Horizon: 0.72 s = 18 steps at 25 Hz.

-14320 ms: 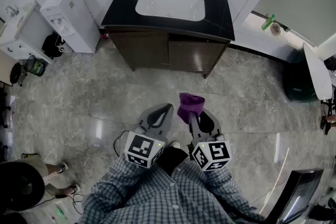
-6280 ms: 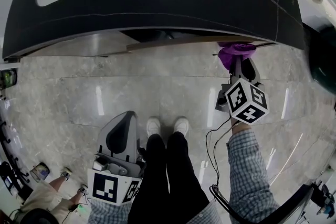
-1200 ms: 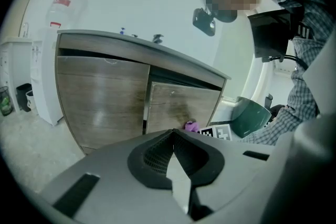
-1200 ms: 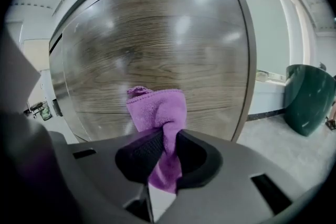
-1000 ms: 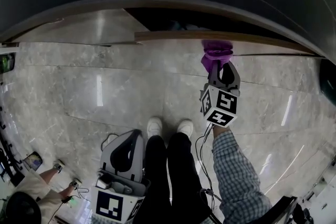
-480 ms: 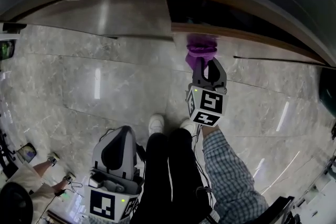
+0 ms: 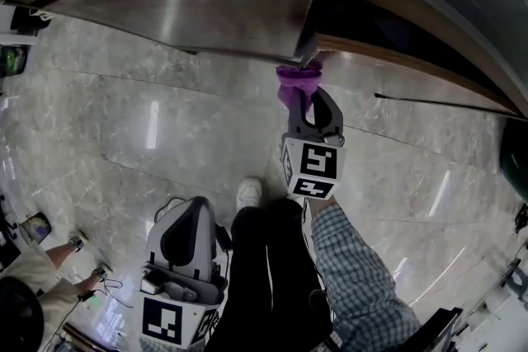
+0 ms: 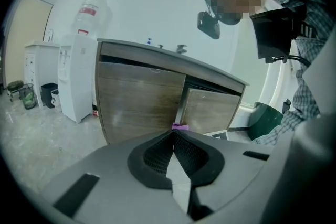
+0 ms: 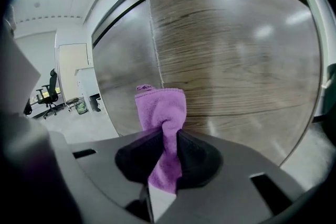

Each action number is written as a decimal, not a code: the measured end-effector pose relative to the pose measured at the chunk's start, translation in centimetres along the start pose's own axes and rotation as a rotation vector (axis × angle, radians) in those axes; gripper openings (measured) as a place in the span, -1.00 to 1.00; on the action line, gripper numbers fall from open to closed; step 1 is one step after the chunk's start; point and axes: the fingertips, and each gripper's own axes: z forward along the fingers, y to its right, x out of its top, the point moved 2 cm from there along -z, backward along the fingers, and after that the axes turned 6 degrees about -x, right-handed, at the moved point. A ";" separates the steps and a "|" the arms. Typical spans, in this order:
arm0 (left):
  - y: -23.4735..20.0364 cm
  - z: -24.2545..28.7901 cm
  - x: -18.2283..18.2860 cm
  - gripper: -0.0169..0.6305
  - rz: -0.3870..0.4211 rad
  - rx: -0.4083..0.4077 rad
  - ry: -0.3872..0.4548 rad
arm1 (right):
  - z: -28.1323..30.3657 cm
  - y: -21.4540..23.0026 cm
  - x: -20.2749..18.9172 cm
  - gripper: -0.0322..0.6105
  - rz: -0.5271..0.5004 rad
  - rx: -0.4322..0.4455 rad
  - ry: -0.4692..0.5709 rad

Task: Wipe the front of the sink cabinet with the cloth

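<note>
The sink cabinet's brown wood front runs across the top of the head view under the dark countertop. My right gripper is shut on the purple cloth, which is pressed against the cabinet near the seam between the two doors. In the right gripper view the cloth bunches out of the jaws in front of the wood door. My left gripper hangs low by the person's left leg, shut and holding nothing; its own view shows the cabinet and the cloth from afar.
The floor is grey marble tile. The person's dark trousers and a white shoe are below the right gripper. Another person is at the lower left. A water dispenser stands left of the cabinet, a dark green bin right.
My right gripper has slid the cloth leftward along the cabinet front, from the right door to the seam between the doors. The left gripper has stayed low and shut.
</note>
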 end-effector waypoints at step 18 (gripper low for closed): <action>5.0 -4.0 12.0 -0.91 0.102 -0.114 0.058 | -14.6 2.5 14.0 -0.67 -0.020 0.041 0.021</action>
